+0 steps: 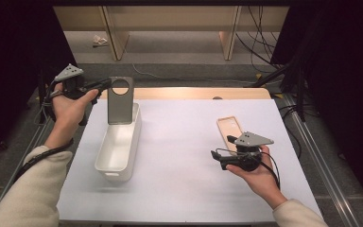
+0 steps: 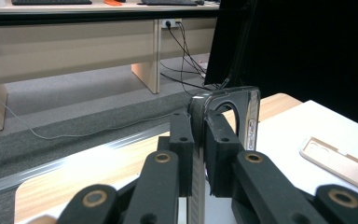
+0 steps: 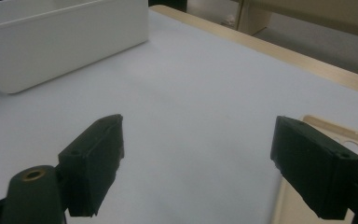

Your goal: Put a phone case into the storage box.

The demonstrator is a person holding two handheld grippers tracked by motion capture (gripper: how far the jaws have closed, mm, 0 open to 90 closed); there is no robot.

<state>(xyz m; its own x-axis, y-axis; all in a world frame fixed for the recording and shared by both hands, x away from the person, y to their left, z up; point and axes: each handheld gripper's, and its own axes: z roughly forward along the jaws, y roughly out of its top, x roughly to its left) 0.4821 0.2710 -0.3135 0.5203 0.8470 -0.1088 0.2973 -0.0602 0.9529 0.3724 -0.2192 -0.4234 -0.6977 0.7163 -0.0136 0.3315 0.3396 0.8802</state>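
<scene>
Lower right of the high view: right gripper (image 1: 223, 150), jaws wide apart, holding nothing, beside beige phone case (image 1: 230, 130). Upper left: left gripper (image 1: 105, 84) clamped on grey phone case (image 1: 120, 100), upright over white bin (image 1: 119, 142).

- The grey phone case (image 1: 120, 100) looks like hard plastic, its edge glossy.
- The white bin (image 1: 118, 144) is smooth, matt plastic.
- The beige phone case (image 1: 229, 130) has a dull, soft-looking finish.
- The table cover (image 1: 179, 161) is matt white; wood shows at the table edge (image 1: 194, 92).
- The left gripper (image 2: 198, 154) has matt black plastic jaws.
</scene>
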